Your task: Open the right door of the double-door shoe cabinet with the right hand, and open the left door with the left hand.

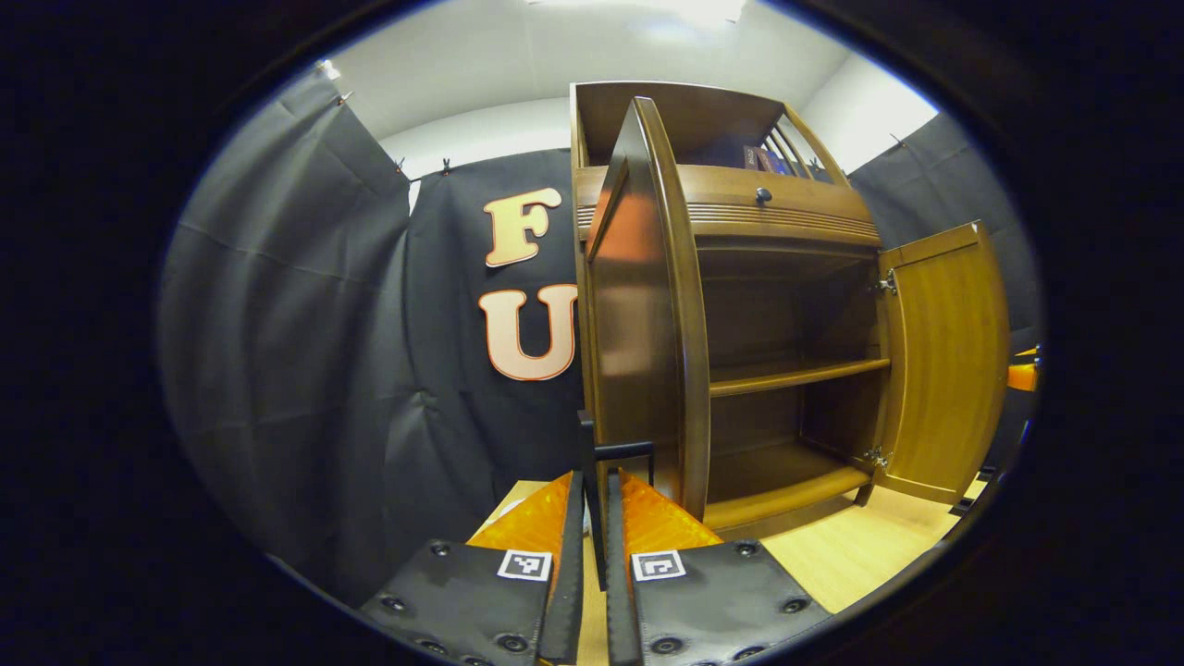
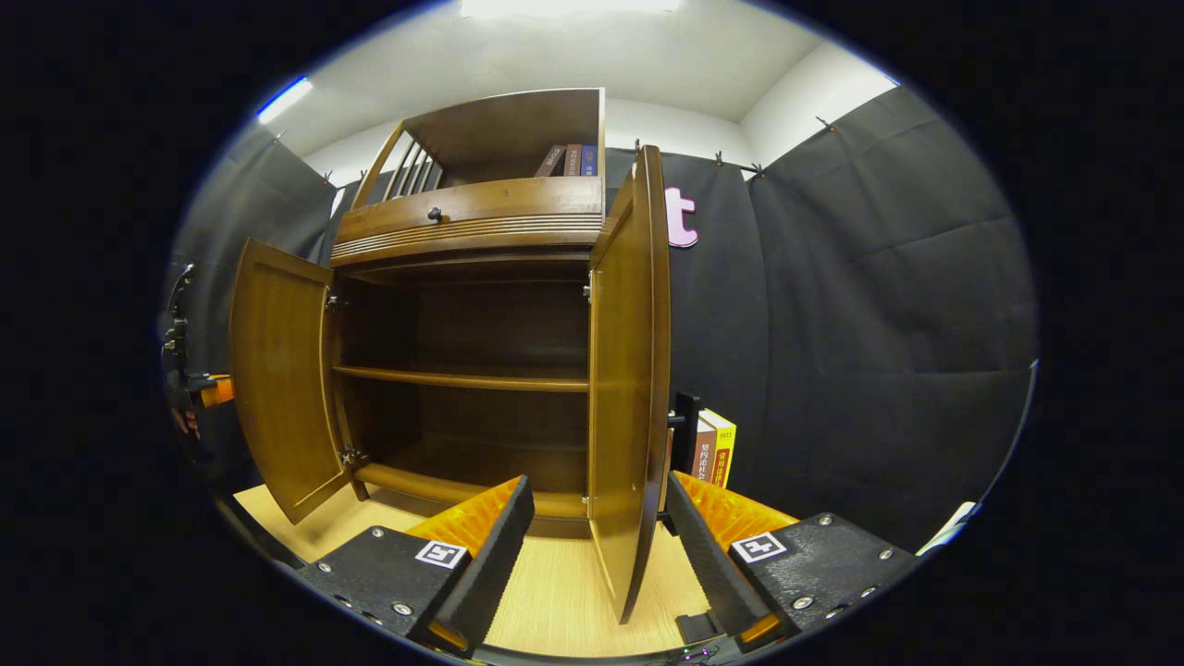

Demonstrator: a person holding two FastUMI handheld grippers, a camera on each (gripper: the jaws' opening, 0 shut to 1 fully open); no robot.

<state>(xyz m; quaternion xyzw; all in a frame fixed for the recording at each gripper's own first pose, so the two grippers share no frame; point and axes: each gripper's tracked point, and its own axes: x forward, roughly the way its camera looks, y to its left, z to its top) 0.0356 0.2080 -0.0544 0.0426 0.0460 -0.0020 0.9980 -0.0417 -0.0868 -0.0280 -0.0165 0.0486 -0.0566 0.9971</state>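
In the left gripper view, the left gripper (image 1: 595,518) sits low in the foreground with its fingers nearly together, a thin dark bar of the left door's handle (image 1: 618,452) running down between them; whether both fingers press on it cannot be told. Just beyond the fingertips the left door (image 1: 638,314) stands swung out, edge-on to the camera. Right of it the shoe cabinet (image 1: 786,370) shows its open interior with a middle shelf (image 1: 795,376) and bare bottom board. A round knob (image 1: 763,195) sits on the drawer front above, with books (image 1: 766,159) in the top compartment. Farthest right, the right door (image 1: 943,370) hangs wide open on its hinges.

In the right gripper view, the same left door (image 2: 277,388) stands open at far left, then the dark cabinet interior. The right door (image 2: 629,388) stands edge-on in the centre, its lower edge lying between the fingers of the right gripper (image 2: 599,518), which are spread wide and touch nothing. Upright books (image 2: 714,449) stand on the light wooden tabletop (image 2: 555,601) just right of that door, against the booth wall.
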